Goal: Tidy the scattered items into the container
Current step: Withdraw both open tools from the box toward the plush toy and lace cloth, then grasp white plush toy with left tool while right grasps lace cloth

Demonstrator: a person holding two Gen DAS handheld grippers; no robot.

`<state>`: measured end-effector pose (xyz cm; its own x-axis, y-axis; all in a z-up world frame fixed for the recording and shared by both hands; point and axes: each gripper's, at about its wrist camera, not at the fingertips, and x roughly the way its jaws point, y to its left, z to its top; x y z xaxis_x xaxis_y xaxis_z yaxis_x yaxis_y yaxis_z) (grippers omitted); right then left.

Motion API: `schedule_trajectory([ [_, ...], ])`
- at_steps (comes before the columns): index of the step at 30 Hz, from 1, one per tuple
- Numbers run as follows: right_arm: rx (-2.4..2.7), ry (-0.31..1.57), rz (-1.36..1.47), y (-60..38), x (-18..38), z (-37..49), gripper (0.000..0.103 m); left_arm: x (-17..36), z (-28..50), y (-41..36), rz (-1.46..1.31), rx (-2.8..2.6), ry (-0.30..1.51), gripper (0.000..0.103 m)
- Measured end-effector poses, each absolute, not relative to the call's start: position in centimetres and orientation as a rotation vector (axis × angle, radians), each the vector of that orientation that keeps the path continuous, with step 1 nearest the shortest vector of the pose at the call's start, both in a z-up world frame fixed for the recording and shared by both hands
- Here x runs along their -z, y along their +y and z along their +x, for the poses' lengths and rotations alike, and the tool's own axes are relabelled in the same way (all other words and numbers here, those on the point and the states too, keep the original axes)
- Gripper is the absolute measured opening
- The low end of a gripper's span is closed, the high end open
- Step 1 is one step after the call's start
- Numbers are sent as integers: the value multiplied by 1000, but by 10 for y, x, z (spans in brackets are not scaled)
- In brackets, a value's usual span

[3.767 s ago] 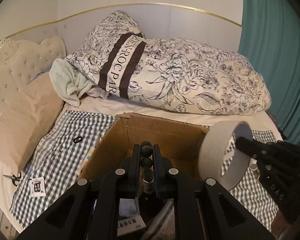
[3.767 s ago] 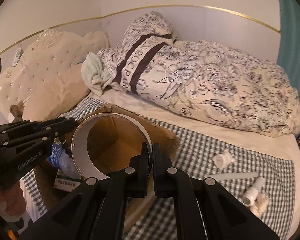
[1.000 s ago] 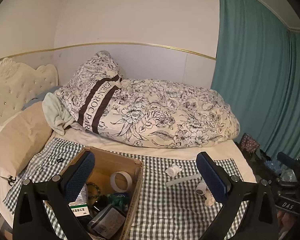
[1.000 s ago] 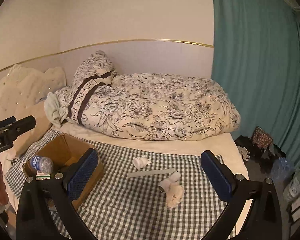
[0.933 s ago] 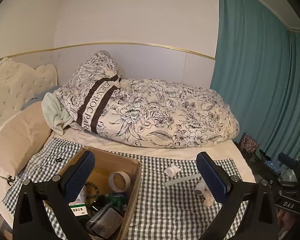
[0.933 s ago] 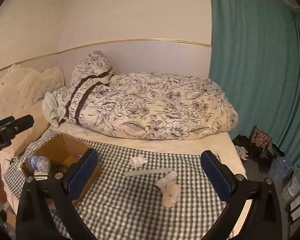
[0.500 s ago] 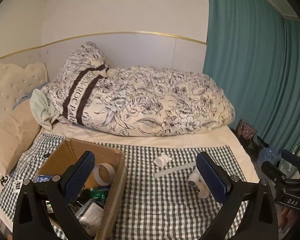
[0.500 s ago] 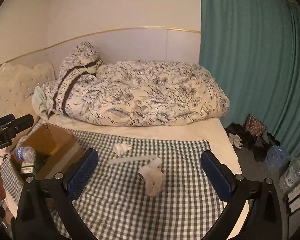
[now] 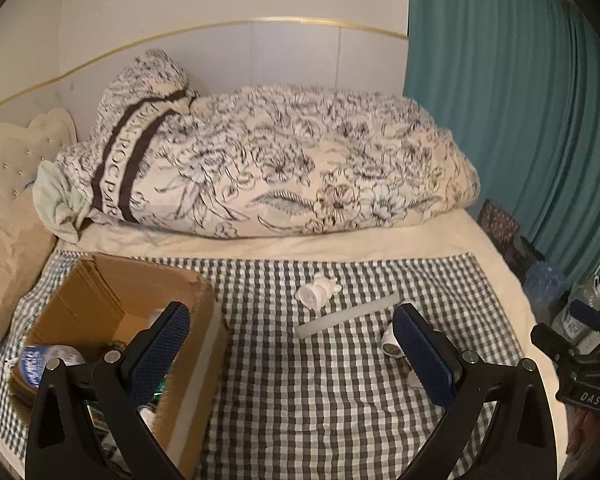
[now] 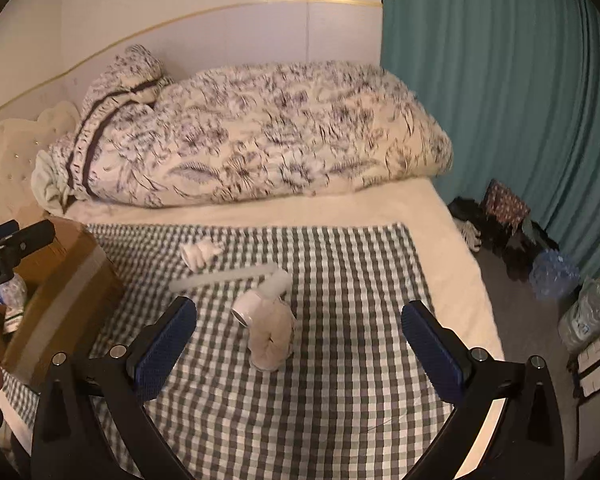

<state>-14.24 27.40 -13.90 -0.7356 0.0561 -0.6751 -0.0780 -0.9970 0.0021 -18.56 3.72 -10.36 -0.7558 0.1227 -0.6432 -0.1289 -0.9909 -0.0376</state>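
On bed, just ahead of right gripper (image 10: 298,346), jaws spread, empty: white bottle (image 10: 266,296), long axis pointing far-right; left gripper (image 9: 292,344) spread, farther.

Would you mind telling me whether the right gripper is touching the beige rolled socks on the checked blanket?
Apart. The right wrist view shows the right gripper open, with checked blanket between each pad and the beige rolled socks.

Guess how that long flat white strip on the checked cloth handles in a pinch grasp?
The white strip lies straight and flat on the checked cloth, so probably stiff and light. Its low profile may make pinching awkward. Unlikely to roll.
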Motion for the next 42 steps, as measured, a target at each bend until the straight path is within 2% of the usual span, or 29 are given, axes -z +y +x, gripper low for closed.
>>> schedule_trajectory([
  [11,-2860,78,-1343,271,222,-186,103,177,-253,63,-1203,-2775,-23,103],
  [19,-2835,118,-1444,274,266,-216,103,226,-301,82,-1262,-2746,35,103],
  [24,-2827,100,-1480,275,285,-228,103,253,-333,86,-1305,-2730,25,103],
  [28,-2821,127,-1512,277,302,-236,102,276,-354,93,-1343,-2722,84,103],
  [37,-2830,46,-1532,267,320,-250,95,308,-391,105,-1385,-2668,97,103],
  [39,-2829,4,-1534,265,320,-251,86,315,-398,106,-1422,-2651,103,91],
  [40,-2828,-13,-1536,264,320,-252,83,319,-401,106,-1454,-2636,102,77],
  [42,-2825,-37,-1533,263,320,-253,72,321,-400,105,-1440,-2619,73,68],
])
